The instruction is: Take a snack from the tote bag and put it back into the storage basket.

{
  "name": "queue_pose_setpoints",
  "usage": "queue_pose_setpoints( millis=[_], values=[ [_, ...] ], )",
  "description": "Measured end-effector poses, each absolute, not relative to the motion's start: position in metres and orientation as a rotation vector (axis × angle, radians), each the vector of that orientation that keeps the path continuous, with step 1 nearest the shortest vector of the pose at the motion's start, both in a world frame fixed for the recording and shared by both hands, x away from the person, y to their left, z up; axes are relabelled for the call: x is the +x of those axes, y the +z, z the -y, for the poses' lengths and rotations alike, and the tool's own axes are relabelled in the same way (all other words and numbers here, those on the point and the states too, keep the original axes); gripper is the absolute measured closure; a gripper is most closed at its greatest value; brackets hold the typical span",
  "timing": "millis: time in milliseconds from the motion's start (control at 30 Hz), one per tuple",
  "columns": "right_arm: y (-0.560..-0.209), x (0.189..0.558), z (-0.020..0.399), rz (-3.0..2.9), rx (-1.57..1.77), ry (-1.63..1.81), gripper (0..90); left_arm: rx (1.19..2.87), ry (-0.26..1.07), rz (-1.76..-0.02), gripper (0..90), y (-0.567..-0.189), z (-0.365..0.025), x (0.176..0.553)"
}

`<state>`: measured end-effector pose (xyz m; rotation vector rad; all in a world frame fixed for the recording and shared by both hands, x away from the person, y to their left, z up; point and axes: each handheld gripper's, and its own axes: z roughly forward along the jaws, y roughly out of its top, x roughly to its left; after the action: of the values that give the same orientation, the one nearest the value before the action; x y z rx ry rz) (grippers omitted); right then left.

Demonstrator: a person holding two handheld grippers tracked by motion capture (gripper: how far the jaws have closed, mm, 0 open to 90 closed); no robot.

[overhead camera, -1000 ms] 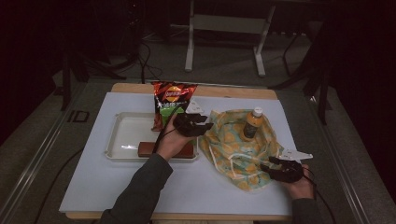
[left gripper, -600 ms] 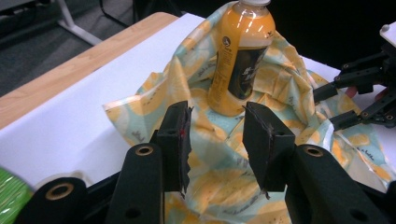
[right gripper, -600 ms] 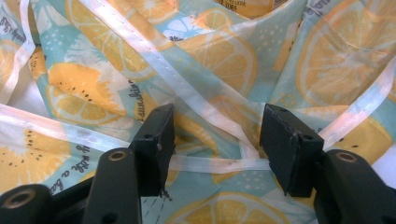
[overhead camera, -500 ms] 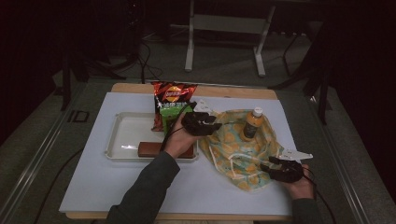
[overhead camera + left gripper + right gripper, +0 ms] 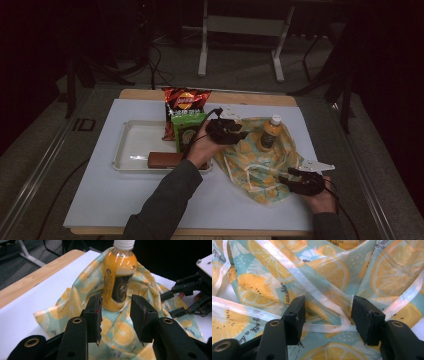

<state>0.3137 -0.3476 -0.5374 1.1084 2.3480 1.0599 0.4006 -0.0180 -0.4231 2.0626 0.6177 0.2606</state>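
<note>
An orange juice bottle with a white cap stands upright on a cloth bag printed with citrus slices, and the cloth is bunched round its lower half. My left gripper hovers over the bag's left edge, a short way left of the bottle. In the left gripper view its jaws stand open, with the bottle just beyond their tips and nothing between them. My right gripper rests at the bag's near right corner. It is open over the cloth, with a white strap lying across the gap.
A white tray at the left holds a brown bar and an upright green packet. A red chip bag stands behind it. The white mat lies on a wooden table, with dark floor all round.
The left hand has carried its gripper rightward from the green packet onto the bag's edge, nearer the bottle. The right gripper and the bottle have kept still.
</note>
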Motion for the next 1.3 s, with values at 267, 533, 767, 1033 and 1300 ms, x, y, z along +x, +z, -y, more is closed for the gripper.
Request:
queue_pose_setpoints(
  millis=[267, 533, 767, 1033, 1300],
  values=[
    [-0.537, 0.314, 0.348, -2.348, 1.108, 1.060, 44.8, 2.079, 0.257, -0.600, 59.8, -0.421, 0.028, 0.406],
    [-0.537, 0.314, 0.347, -2.346, 1.109, 1.060, 44.8, 2.082, 0.256, -0.589, 59.4, -0.418, 0.036, 0.411],
    [-0.537, 0.314, 0.348, -2.349, 1.108, 1.060, 44.8, 2.090, 0.249, -0.589, 59.3, -0.421, 0.042, 0.415],
    [-0.537, 0.314, 0.348, -2.348, 1.109, 1.061, 44.7, 2.091, 0.248, -0.586, 59.2, -0.420, 0.051, 0.418],
    [-0.538, 0.314, 0.348, -2.348, 1.106, 1.062, 44.3, 2.095, 0.261, -0.574, 58.1, -0.415, 0.060, 0.420]
  ],
)
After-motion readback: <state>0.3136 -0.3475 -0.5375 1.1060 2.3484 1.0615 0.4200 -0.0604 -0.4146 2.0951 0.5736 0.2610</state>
